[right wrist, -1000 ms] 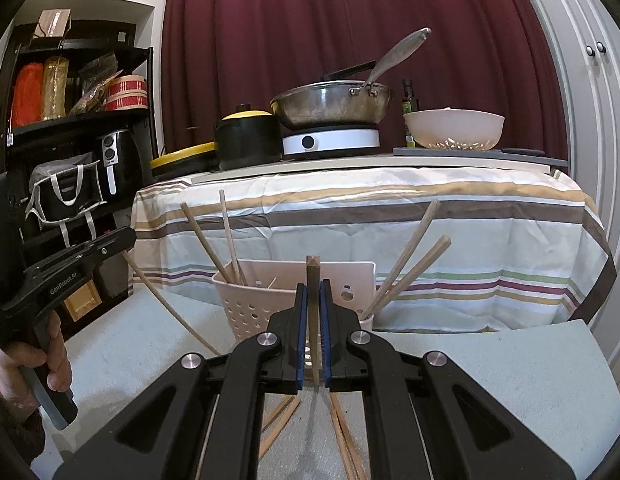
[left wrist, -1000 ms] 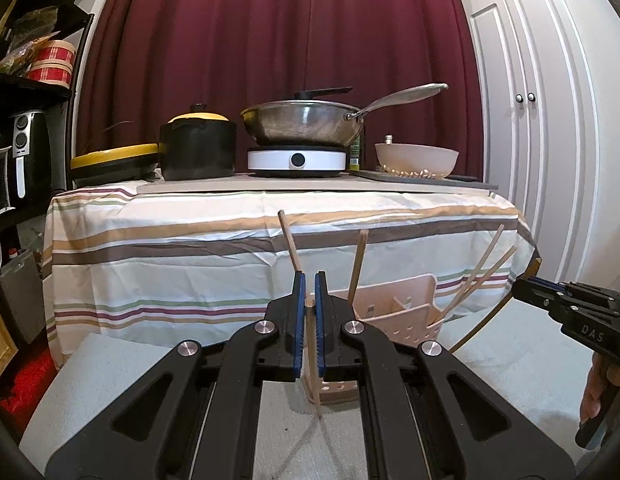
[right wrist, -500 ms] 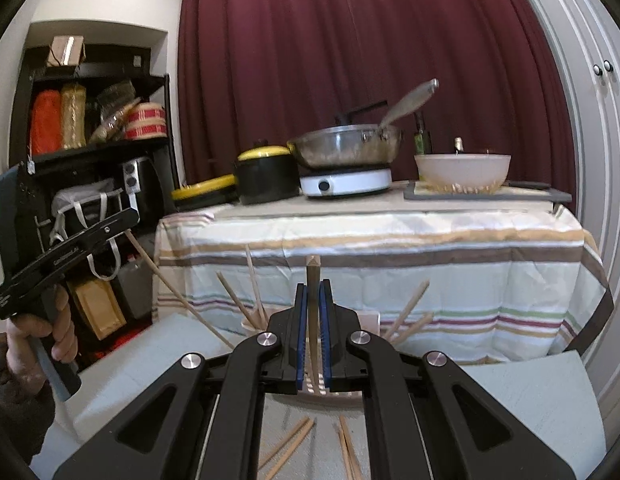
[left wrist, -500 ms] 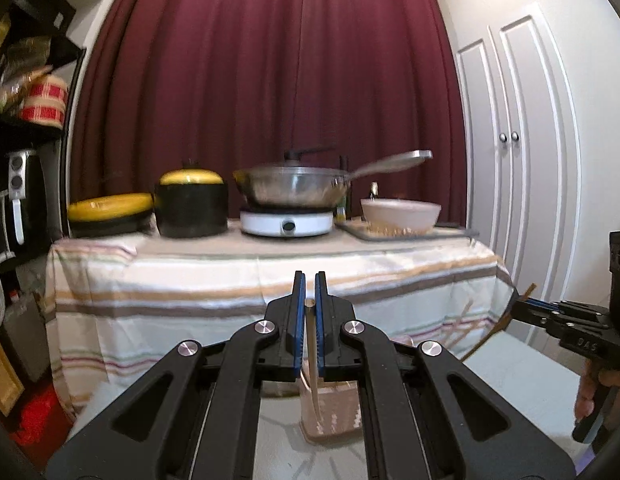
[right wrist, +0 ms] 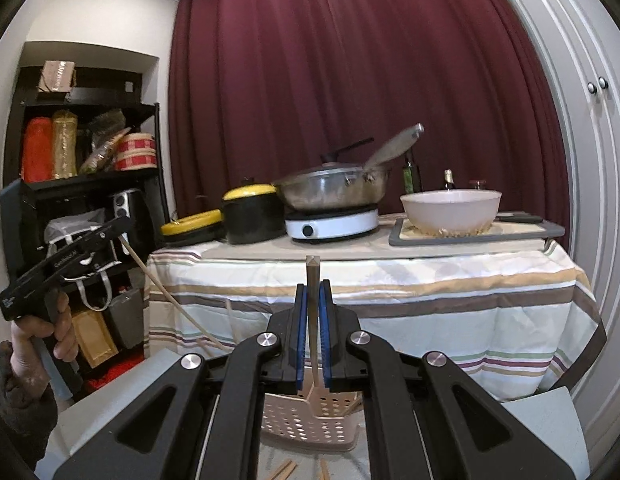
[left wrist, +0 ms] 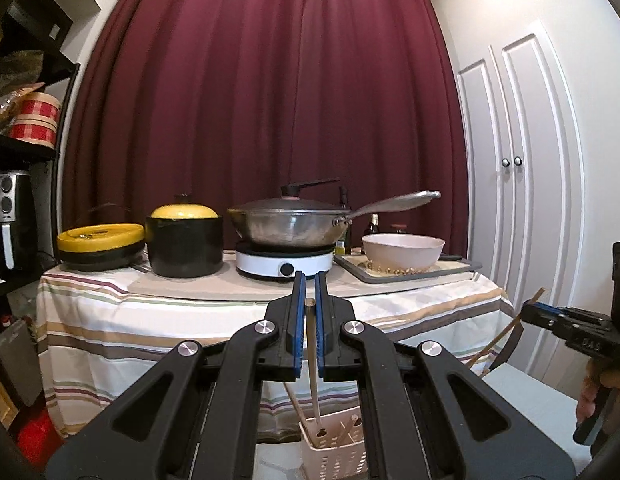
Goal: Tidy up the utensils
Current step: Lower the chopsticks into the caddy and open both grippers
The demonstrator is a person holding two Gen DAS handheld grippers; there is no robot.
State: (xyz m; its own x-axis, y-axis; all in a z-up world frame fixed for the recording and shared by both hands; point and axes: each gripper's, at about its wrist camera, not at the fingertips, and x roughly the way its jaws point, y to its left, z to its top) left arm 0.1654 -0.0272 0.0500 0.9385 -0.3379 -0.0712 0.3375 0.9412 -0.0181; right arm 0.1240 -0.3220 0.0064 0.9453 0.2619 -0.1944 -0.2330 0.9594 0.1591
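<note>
Each hand-held gripper, left (left wrist: 308, 312) and right (right wrist: 312, 312), clamped an upright chopstick (left wrist: 313, 364), directly above the basket (left wrist: 338, 452) below.

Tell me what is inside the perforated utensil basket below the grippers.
In the left wrist view the basket holds a few wooden chopsticks standing tilted in it. Its lower inside is hidden by its own wall and the left gripper.

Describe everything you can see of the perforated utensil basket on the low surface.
The basket looks like pale beige plastic, its walls dotted with round holes, with dividers inside. It stands upright on the grey surface before the striped tablecloth. Wooden chopsticks lean in it; loose ones lie beside it. Both grippers partly hide it.
</note>
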